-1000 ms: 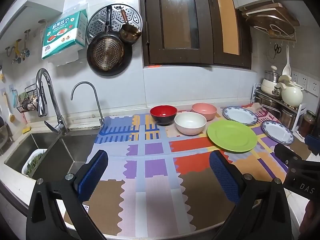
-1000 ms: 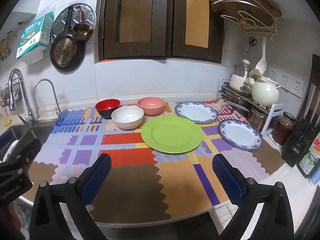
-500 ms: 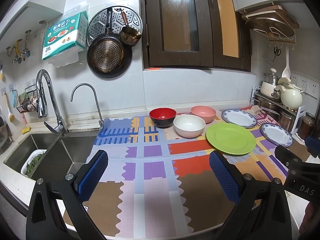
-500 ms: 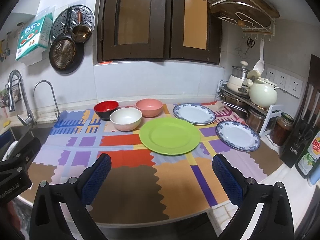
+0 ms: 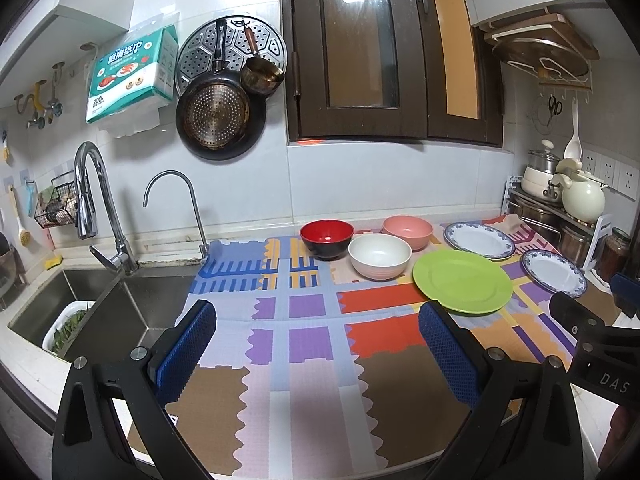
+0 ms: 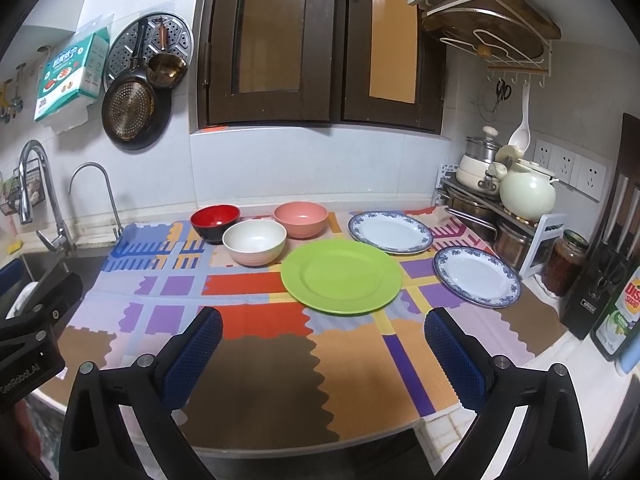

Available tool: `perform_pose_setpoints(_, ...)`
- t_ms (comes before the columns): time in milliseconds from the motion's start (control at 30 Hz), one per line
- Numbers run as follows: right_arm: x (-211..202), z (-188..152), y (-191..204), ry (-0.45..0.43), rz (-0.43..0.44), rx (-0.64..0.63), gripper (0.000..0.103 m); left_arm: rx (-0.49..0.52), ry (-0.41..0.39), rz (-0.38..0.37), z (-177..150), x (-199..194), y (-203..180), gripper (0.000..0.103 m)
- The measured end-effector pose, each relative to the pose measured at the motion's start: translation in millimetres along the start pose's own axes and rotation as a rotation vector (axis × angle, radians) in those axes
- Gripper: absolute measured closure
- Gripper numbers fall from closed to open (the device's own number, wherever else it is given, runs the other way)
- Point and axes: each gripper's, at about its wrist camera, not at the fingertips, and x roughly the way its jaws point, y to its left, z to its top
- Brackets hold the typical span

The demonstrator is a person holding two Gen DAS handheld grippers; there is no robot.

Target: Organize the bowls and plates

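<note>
Blue-padded left gripper [image 5: 318,344]: level above mat [image 5: 304,360], jaws apart, empty | right gripper [image 6: 322,350]: level, jaws apart, empty, near green plate [image 6: 341,276]

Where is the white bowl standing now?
In the right wrist view the white bowl stands on the patterned mat, left of the green plate, just in front of the red bowl and pink bowl.

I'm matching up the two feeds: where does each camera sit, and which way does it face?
Left wrist: on the left tongs, near the sink, facing the wall; own open fingers show.
Right wrist: on the right tongs, facing the green plate; own open fingers show.
Shared: three bowls, three plates, each other's tongs at the edge.
</note>
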Motion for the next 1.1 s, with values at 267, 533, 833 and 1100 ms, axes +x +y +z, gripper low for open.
perform_pose_setpoints(267, 0.0, 2.6, 1.1, 0.0, 0.0, -0.003, 0.001, 0.004, -0.006, 0.003, 2.2, 0.3, 0.0, 0.0)
perform_pose_setpoints(533, 0.0, 2.4, 0.9, -0.001, -0.001, 0.0, 0.001, 0.003, -0.005, 0.001, 1.2, -0.1, -0.1, 0.0)
perform_pose_setpoints(833, 0.8, 3.3, 1.8, 0.001, -0.001, -0.002, 0.001, 0.003, -0.006, 0.002, 0.6, -0.1, -0.7, 0.0)
perform_pose_setpoints(1100, 1.2, 2.6, 1.6, 0.002, -0.001, -0.001, 0.001, 0.009, -0.004, -0.003, 6.2, 4.7, 0.4, 0.0)
